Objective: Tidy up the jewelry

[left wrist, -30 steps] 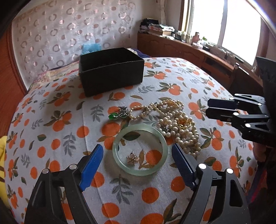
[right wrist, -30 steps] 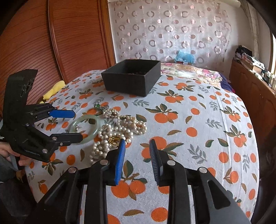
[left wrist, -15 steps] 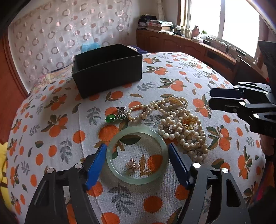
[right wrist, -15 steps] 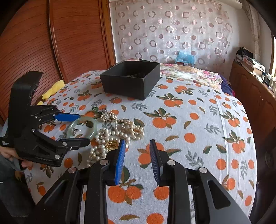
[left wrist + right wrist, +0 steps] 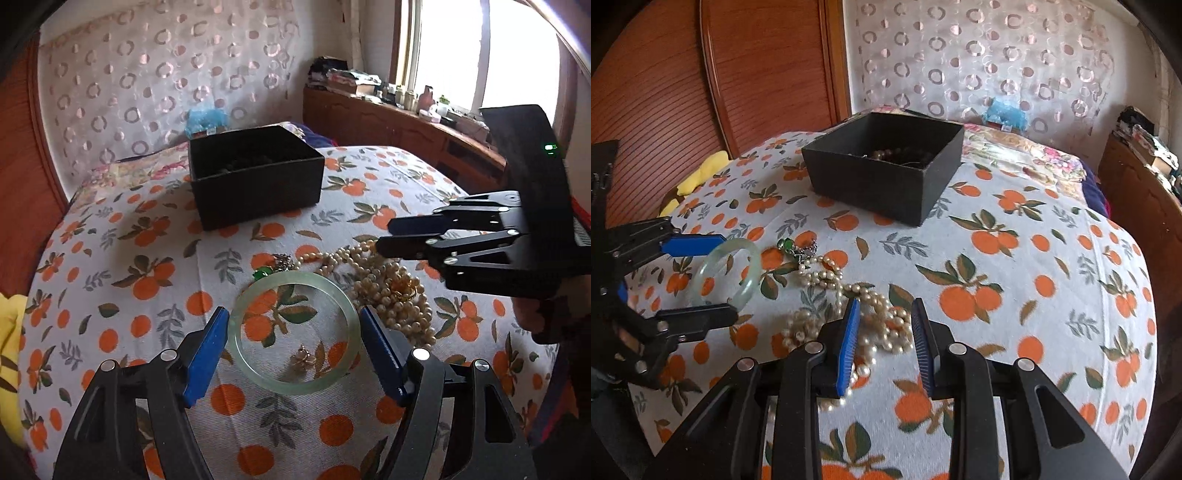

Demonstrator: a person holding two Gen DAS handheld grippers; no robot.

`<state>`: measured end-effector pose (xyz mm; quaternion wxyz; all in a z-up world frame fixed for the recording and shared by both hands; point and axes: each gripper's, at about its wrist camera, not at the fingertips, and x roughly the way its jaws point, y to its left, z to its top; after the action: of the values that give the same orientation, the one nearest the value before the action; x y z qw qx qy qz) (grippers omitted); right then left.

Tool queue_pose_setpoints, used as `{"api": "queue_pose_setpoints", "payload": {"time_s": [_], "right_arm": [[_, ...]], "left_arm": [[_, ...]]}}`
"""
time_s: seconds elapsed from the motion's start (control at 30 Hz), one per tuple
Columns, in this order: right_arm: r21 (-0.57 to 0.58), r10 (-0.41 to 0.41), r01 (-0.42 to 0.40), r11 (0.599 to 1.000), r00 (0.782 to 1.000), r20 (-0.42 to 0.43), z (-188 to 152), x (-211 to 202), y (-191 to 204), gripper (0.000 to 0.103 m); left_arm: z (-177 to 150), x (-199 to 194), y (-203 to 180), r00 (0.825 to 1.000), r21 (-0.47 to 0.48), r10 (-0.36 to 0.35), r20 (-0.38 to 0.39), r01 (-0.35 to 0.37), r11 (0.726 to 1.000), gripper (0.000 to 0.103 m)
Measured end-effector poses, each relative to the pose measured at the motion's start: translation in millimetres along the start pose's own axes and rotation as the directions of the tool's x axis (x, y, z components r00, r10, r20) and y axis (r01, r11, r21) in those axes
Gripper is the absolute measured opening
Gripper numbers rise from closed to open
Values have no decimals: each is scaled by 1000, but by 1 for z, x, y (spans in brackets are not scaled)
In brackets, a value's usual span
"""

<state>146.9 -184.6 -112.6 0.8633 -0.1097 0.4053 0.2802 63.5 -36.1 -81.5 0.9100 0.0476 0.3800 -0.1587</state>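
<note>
A pale green jade bangle [image 5: 295, 386] sits between the blue pads of my left gripper [image 5: 293, 314], which touch its two sides; in the right wrist view the bangle [image 5: 751, 275] is tilted up in that left gripper [image 5: 729, 276]. A small earring [image 5: 303, 360] lies inside the ring. Beside it are a pile of pearl necklaces [image 5: 391, 295] and a green pendant [image 5: 263, 273]. My right gripper [image 5: 885, 304] hovers partly open over the pearls [image 5: 827, 277], gripping nothing. The black box [image 5: 886, 173] stands behind with dark beads inside.
The orange-print cloth [image 5: 1015, 288] covers a bed that drops away on the right and at the front. A yellow object [image 5: 701, 173] lies at the left edge by the wooden panel. A cluttered wooden cabinet [image 5: 406, 125] runs under the window.
The left jaws have narrowed onto the bangle, which now tilts up off the cloth. The right gripper has moved left, over the pearl pile.
</note>
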Motion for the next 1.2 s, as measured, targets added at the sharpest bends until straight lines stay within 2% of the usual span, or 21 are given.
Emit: {"api": "queue_pose_setpoints", "payload": {"time_s": [0.3, 0.33, 0.37, 0.5, 0.57, 0.87, 1.2], "right_arm": [[-25, -25, 23, 999, 998, -53, 10, 18, -2, 31], [-28, -20, 18, 999, 998, -55, 10, 19, -2, 29], [-30, -14, 13, 999, 998, -56, 9, 18, -2, 21], [-36, -9, 7, 999, 998, -68, 8, 17, -3, 7], [-28, -1, -1, 1000, 998, -65, 8, 15, -4, 6], [-36, -20, 22, 999, 998, 54, 27, -21, 0, 6], [-53, -26, 36, 998, 986, 167, 61, -64, 1, 6]], "left_arm": [[0, -3, 2, 1000, -7, -2, 6, 2, 1000, 69], [0, -4, 2, 1000, -8, -3, 7, 3, 1000, 69], [0, -4, 3, 1000, -9, -2, 8, 2, 1000, 69], [-1, -5, 4, 1000, -12, -1, 11, 2, 1000, 69], [0, -6, 4, 1000, -13, -1, 14, 1, 1000, 69], [9, -15, 9, 999, -20, 13, 46, -12, 1000, 69], [28, -22, 16, 996, -5, 26, 86, -25, 1000, 69]]}}
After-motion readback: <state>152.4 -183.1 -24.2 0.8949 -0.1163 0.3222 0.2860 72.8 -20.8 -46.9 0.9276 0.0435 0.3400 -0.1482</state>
